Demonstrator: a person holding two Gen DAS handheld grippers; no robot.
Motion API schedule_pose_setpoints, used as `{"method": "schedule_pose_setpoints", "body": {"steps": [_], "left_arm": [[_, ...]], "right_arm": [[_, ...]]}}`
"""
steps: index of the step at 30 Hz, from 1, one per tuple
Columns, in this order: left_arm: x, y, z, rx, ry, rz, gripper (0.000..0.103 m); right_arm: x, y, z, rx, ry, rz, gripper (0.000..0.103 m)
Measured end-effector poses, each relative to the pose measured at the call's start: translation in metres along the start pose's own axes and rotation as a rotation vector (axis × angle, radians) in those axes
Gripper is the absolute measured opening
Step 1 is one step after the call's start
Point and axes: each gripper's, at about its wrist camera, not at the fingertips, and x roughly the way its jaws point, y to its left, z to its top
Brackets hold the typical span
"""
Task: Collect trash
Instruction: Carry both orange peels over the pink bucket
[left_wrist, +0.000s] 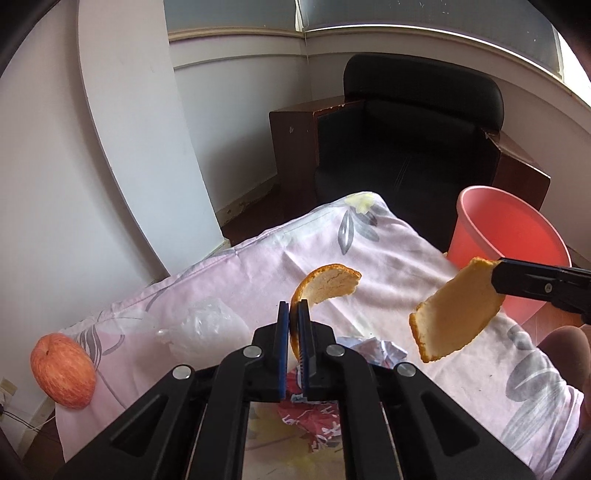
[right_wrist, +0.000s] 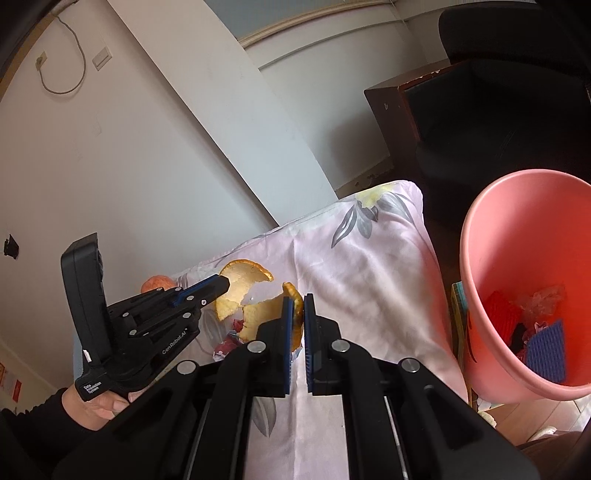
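Note:
My left gripper is shut on a curled orange peel and holds it above the pink flowered cloth. My right gripper is shut on a second orange peel; in the left wrist view that peel hangs beside the pink bin. In the right wrist view the left gripper holds its peel just to the left. The bin stands at the right and holds red, blue and clear scraps.
On the cloth lie a red apple, a crumpled clear plastic bag, crumpled paper and a red printed wrapper. A black armchair stands behind the table corner. White walls are on the left.

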Motion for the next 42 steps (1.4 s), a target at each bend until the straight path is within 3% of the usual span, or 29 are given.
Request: {"method": "schedule_pose_setpoints", "body": {"steps": [9, 18, 42], "left_arm": [[-0.034, -0.032, 0.017, -0.057, -0.058, -0.106, 0.004], [-0.048, -0.081, 0.033, -0.036, -0.093, -0.196, 0.004], [-0.033, -0.182, 0.063, 0.044, -0.075, -0.312, 0.004]], "right_arm": [[-0.033, -0.02, 0.002, 0.034, -0.067, -0.04, 0.006], [-0.07, -0.055, 0.004, 0.097, -0.143, -0.116, 0.006], [-0.117, -0.131, 0.0, 0.16, -0.255, -0.353, 0.006]]}}
